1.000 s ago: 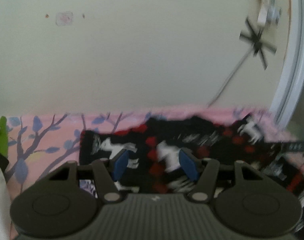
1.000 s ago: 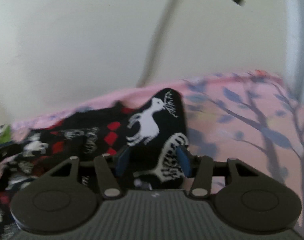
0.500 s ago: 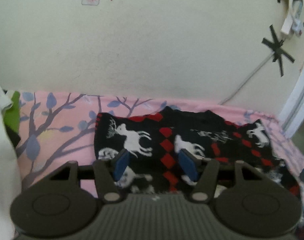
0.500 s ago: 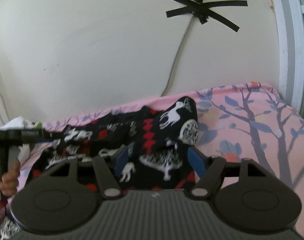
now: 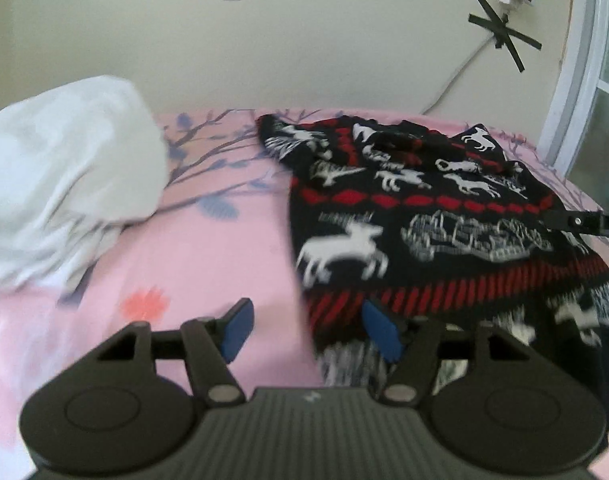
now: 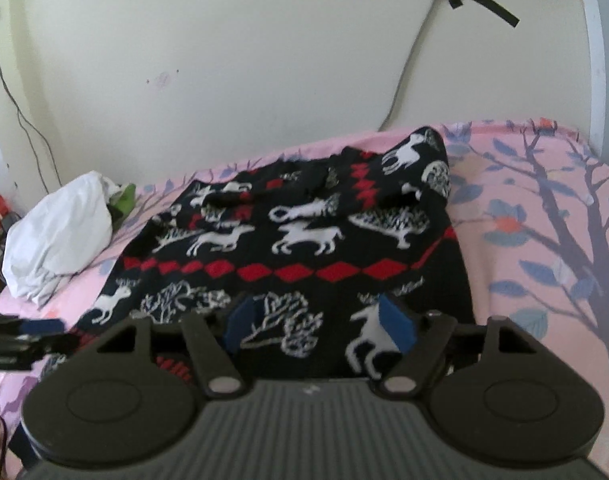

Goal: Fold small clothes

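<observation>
Pink tree-printed bedsheet point(image 5: 208, 248) is shown against a cream wall. At left a white garment point(image 5: 64, 184) is heaped; the reindeer-patterned sweater point(image 6: 288, 240) is spread at centre. Left gripper point(image 5: 304, 330) and right gripper point(image 6: 320, 322), jaws just opened, hold nothing. A fold is judged complete; regrasping the hem is called for next.

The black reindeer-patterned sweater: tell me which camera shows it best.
The right wrist view. There the black reindeer-patterned sweater fills the middle, nearly whole from far edge to near hem on the pink bedsheet. The left wrist view shows it off to the right, blurred, its right side cut off by the frame.
</observation>
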`<state>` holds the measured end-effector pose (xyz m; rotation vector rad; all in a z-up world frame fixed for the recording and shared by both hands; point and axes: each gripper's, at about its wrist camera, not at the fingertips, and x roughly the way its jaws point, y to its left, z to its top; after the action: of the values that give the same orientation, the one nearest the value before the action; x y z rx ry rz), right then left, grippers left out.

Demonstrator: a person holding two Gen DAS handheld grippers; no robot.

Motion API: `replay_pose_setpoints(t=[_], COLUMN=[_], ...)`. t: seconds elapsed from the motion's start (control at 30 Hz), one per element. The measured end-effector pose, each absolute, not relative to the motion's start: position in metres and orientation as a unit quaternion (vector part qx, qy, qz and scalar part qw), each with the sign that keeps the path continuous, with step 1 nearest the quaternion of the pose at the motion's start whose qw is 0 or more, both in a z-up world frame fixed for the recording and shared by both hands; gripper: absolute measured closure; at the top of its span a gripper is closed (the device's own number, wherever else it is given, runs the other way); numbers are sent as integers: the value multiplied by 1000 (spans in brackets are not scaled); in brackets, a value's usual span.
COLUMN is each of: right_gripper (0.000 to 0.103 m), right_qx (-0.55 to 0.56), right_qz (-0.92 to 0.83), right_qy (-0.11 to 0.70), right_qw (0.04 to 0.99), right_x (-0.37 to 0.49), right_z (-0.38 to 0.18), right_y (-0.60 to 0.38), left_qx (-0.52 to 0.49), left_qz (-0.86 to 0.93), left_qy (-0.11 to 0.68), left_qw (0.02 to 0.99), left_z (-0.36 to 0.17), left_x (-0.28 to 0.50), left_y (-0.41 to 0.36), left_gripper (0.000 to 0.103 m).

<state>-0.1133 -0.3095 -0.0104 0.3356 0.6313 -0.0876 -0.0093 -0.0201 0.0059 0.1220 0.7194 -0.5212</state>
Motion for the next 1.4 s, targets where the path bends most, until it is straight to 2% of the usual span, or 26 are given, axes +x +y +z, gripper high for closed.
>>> replay_pose_setpoints(t=[0.3, 0.9, 1.07, 1.2, 1.27, 1.4], right_gripper=[30, 31, 40, 59, 59, 52], right_qx=[150, 151, 142, 129, 139, 168], right_qz=[-68, -142, -151, -183, -187, -168], right_qy=[323, 295, 330, 322, 319, 308], right_qw=[932, 933, 921, 920, 919, 921], right_x=[-142, -183, -180, -185, -187, -195], right_z=[-20, 1, -19, -19, -18, -15], right_y=[-310, -331, -329, -337, -343, -349], left_qx=[31, 34, 43, 38, 36, 32], left_qz=[-246, -291, -286, -279, -276, -268], left_qy=[337, 341, 342, 348, 350, 353], left_qw=[908, 893, 894, 894, 895, 896], left_z=[2, 0, 1, 2, 2, 3], left_x=[-45, -75, -78, -79, -80, -83], left_y=[6, 15, 14, 19, 21, 22], left_gripper=[32, 32, 32, 32, 32, 29])
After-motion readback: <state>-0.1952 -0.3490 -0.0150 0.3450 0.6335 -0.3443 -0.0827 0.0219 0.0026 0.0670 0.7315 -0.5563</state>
